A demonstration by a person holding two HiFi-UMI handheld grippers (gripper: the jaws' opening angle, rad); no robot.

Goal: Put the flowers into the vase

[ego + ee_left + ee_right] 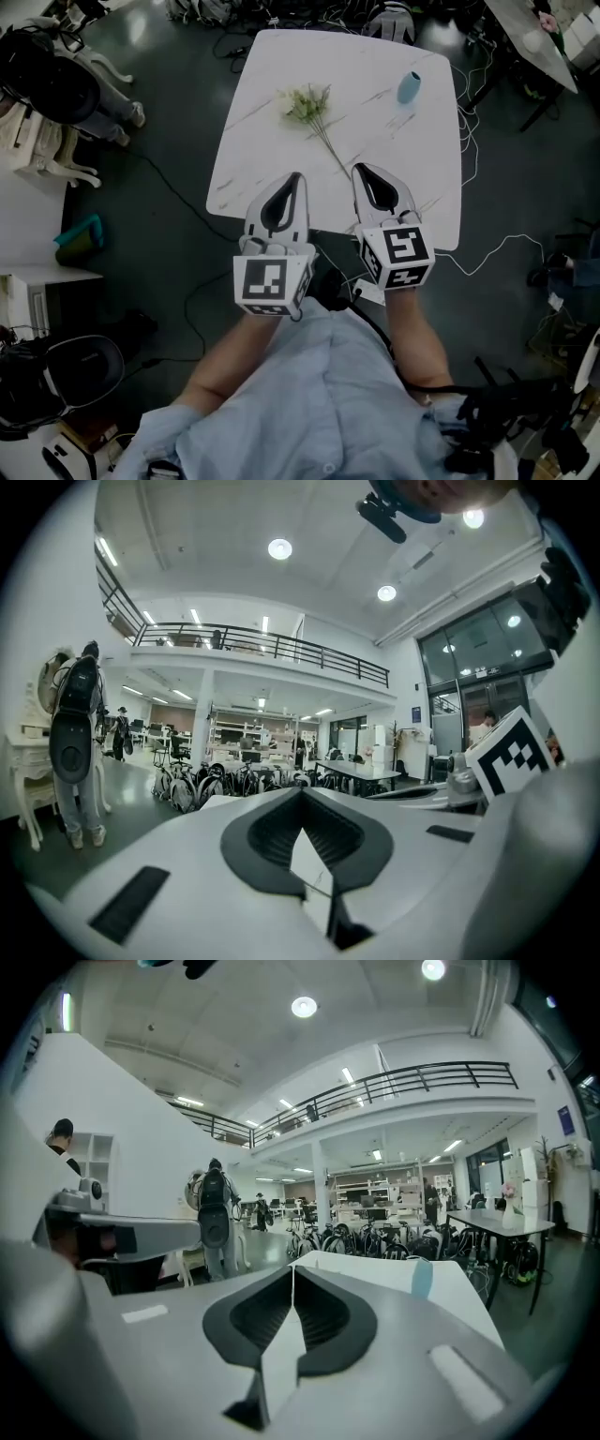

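flowers [307, 105] on the desk [246, 173] look light, limp and crushable, best pinched gently on the stems [330, 147] toward its near edge; left claw [296, 179] and right claw [359, 172] are closed, empty.

Large lab hall: mezzanine railing [262, 644], workbenches [361, 772], floor cables [466, 141]

You hold your white-and-grey left gripper [297, 178] and white-and-grey right gripper [360, 170] side by side, both pointing forward, each with its jaws pressed together.
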